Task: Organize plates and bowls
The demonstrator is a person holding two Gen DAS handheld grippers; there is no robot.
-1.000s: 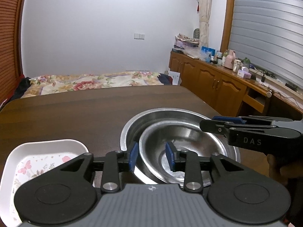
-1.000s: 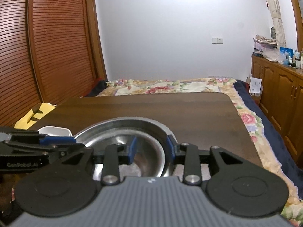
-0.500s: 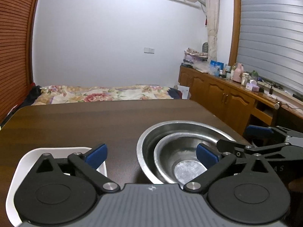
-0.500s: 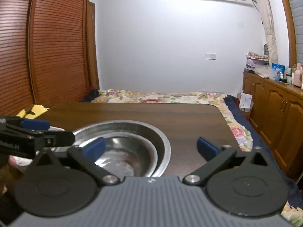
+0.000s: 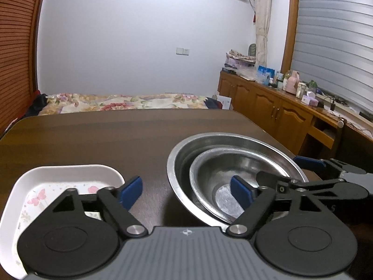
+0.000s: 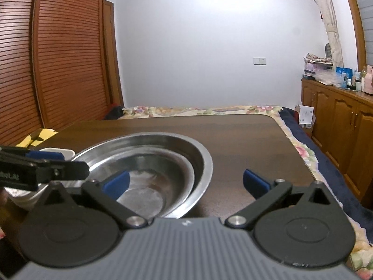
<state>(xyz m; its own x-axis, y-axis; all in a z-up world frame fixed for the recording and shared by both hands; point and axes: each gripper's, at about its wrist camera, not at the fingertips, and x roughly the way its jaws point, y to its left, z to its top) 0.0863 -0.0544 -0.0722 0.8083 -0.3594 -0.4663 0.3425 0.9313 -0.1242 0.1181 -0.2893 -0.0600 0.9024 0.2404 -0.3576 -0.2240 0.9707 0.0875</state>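
small steel bowl (image 5: 229, 182) sitting nested in large steel bowl (image 5: 233, 147) on counter (image 5: 105, 140); white butterfly tray (image 5: 46, 186) lying left of it. left hand-held gripper (image 5: 185, 189) and right hand-held gripper (image 6: 186, 182) hovering, both spread wide, gripping nothing.

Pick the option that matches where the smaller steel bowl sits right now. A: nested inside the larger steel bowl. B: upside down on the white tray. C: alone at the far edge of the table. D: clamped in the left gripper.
A: the smaller steel bowl rests inside the larger steel bowl on the wooden table, while the left gripper and the right gripper are both open and hold nothing.
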